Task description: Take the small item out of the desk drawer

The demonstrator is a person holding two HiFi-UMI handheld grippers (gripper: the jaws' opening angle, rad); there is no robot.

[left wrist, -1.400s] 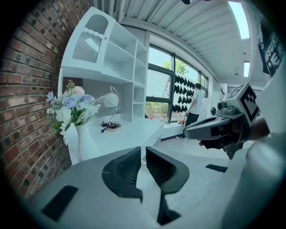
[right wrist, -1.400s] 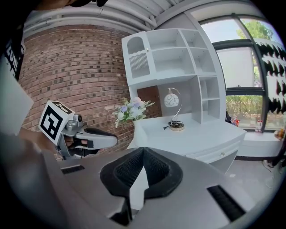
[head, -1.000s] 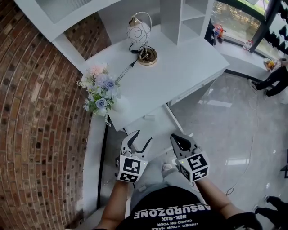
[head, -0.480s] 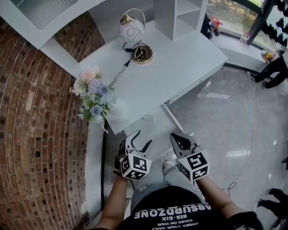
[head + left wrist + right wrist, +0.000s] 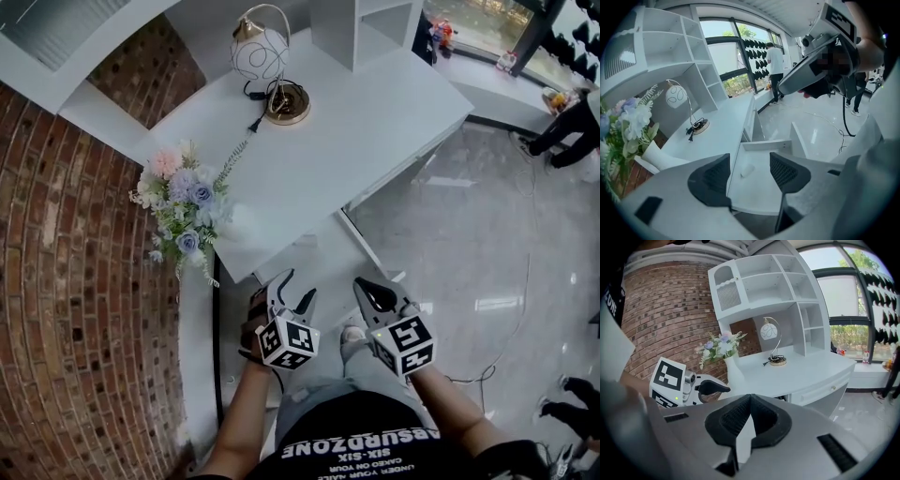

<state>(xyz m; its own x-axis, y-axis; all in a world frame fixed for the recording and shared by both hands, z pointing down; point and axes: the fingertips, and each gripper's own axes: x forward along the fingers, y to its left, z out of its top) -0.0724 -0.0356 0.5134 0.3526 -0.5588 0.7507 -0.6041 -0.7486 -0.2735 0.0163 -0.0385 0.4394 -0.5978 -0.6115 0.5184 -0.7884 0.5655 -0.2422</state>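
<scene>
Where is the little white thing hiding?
In the left gripper view, the small white item lies inside the open drawer, toward its left side, close to the desk.

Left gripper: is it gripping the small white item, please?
No, the left gripper has its jaws apart; the small white item lies in the open white drawer.

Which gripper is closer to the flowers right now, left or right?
Left. In the head view the left gripper is below and to the right of the flowers. The right gripper is farther right, beyond the left one.
</scene>
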